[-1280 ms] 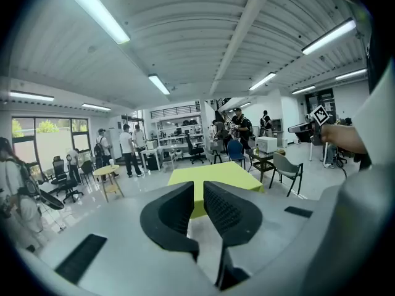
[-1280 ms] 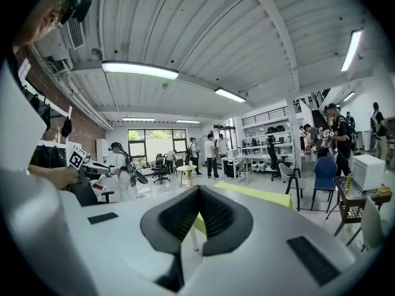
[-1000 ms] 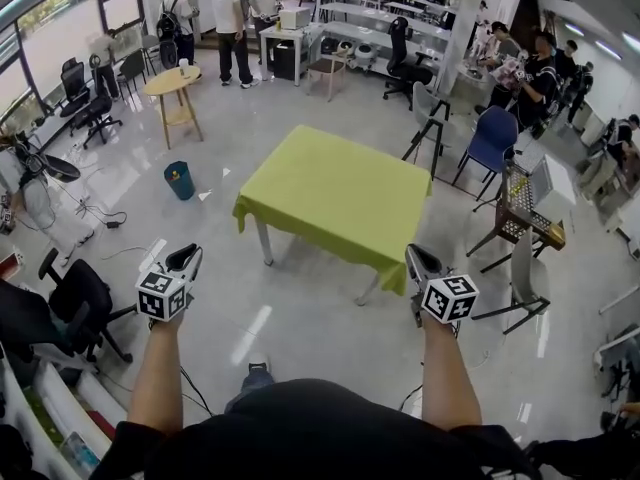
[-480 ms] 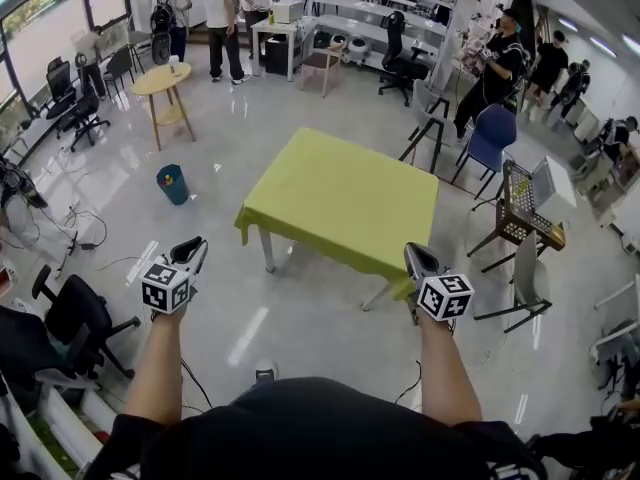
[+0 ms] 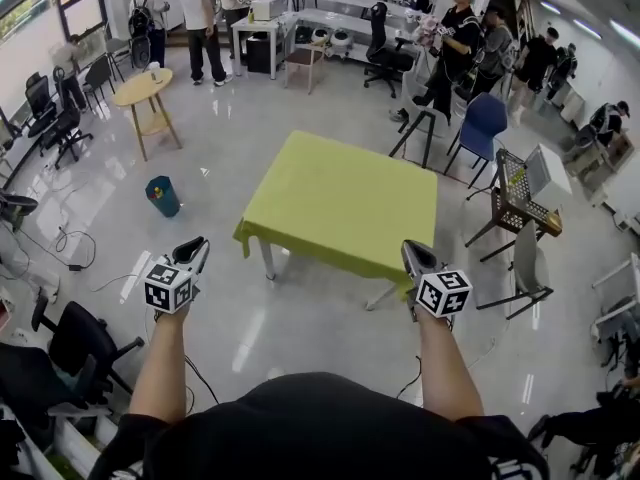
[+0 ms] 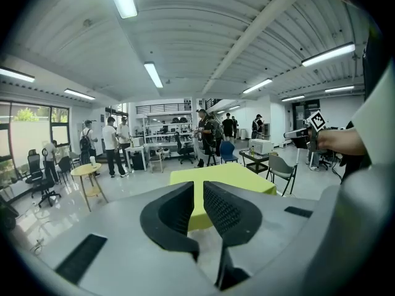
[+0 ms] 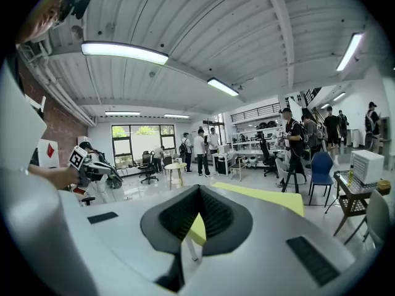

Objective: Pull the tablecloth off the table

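Note:
A table covered by a yellow-green tablecloth (image 5: 340,203) stands in the middle of the floor ahead of me; its near edge hangs down over the metal legs. My left gripper (image 5: 197,249) hovers to the left of the table's near left corner, well apart from the cloth. My right gripper (image 5: 411,254) hangs just before the near right corner, and whether it touches the cloth there I cannot tell. In the left gripper view the jaws (image 6: 198,187) stand almost together with nothing between them, the tablecloth (image 6: 234,176) beyond. The right gripper (image 7: 199,190) is shut and empty, with the cloth (image 7: 265,197) behind it.
A round wooden table (image 5: 143,88) and a teal bin (image 5: 162,195) stand to the left. A black office chair (image 5: 80,343) is at the near left. A tripod (image 5: 415,128), blue chair (image 5: 485,123), wire cart (image 5: 520,193) and grey chair (image 5: 525,263) crowd the right. People (image 5: 198,13) stand at the back.
The head view has drifted, so the table sits slightly nearer and more central. Both grippers keep their places before me. A person in black at the back right has walked leftward.

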`<action>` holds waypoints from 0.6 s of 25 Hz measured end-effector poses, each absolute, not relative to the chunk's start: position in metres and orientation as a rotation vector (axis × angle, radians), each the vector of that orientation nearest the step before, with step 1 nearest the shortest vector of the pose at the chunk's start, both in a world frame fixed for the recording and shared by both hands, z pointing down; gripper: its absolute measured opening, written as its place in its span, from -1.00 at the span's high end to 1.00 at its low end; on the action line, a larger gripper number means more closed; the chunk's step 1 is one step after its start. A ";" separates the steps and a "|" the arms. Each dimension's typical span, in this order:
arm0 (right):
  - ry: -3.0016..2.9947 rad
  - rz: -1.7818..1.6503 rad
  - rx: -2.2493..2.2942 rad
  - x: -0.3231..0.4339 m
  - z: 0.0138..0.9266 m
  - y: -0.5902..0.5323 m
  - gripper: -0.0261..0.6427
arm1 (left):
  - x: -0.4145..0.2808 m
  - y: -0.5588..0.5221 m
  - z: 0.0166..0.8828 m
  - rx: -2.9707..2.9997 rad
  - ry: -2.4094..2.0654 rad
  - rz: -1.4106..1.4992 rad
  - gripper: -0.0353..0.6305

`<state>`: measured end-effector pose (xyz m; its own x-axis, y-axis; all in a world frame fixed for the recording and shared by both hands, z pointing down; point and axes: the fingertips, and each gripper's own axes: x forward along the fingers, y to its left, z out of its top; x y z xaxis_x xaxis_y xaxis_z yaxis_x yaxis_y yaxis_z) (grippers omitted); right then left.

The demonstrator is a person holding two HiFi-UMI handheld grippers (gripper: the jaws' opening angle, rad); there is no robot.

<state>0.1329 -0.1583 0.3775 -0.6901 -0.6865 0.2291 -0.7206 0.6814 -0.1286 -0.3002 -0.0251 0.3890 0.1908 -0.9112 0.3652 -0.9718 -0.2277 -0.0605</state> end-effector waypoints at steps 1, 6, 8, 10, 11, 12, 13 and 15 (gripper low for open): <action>-2.732 0.329 1.156 0.131 0.377 -0.160 0.88 | -0.301 -0.031 0.389 2.285 -1.812 0.490 0.73; -2.728 0.338 1.178 0.122 0.378 -0.162 0.88 | -0.310 -0.054 0.388 2.333 -1.774 0.502 0.73; -2.733 0.356 1.195 0.119 0.377 -0.162 0.88 | -0.316 -0.062 0.381 2.350 -1.769 0.505 0.73; -2.732 0.380 1.220 0.117 0.378 -0.160 0.88 | -0.321 -0.069 0.378 2.366 -1.751 0.517 0.73; -2.728 0.385 1.236 0.117 0.378 -0.159 0.88 | -0.323 -0.073 0.377 2.377 -1.740 0.522 0.73; -2.723 0.386 1.254 0.117 0.378 -0.158 0.88 | -0.324 -0.077 0.377 2.388 -1.728 0.525 0.73; -2.719 0.384 1.271 0.117 0.377 -0.158 0.88 | -0.325 -0.082 0.376 2.401 -1.718 0.526 0.73; -2.713 0.381 1.300 0.117 0.376 -0.157 0.88 | -0.326 -0.091 0.374 2.427 -1.699 0.524 0.73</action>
<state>0.1172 -0.1573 0.3758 -0.6274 -0.7512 0.2051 -0.7786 0.6019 -0.1773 -0.3264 -0.0909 0.3736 0.3047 -0.8839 0.3548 -0.9302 -0.3561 -0.0884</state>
